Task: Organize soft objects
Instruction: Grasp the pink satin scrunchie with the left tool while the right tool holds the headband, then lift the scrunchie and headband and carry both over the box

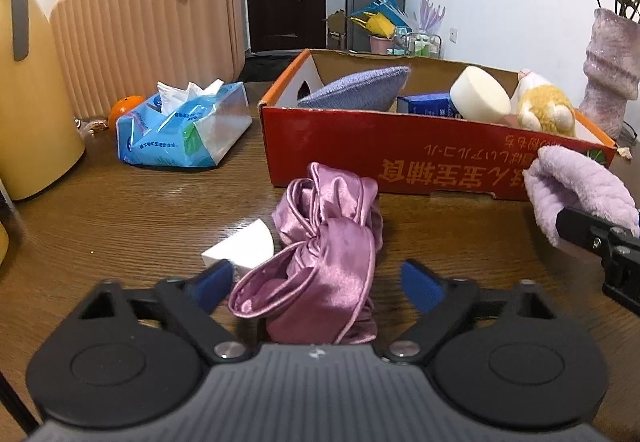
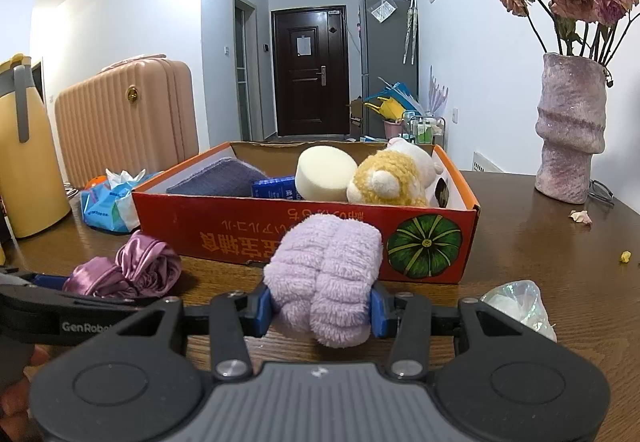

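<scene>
- Right gripper (image 2: pixel 320 308): blue fingers (image 2: pixel 262 308) pinch the lilac fluffy cloth (image 2: pixel 326 274) at lower centre of the right wrist view; cloth sits in front of the red cardboard box (image 2: pixel 240 230) wall, above the bench (image 2: pixel 540 242).
- Left gripper (image 1: pixel 324 284): fingers (image 1: pixel 422 284) spread wide, either side of the pink satin cloth (image 1: pixel 324 254) lying bunched on the bench, centre of the left wrist view. No contact visible.
- White wedge sponge (image 1: pixel 244 244) just left of the satin, on the bench.
- Box holds a purple knit cloth (image 1: pixel 358 90), blue packet (image 1: pixel 426 104), round cream sponge (image 1: pixel 478 94) and yellow-white plush toy (image 1: pixel 542 106).
- Tissue pack (image 1: pixel 180 130) left of the box; vase (image 2: pixel 570 130) at right.
</scene>
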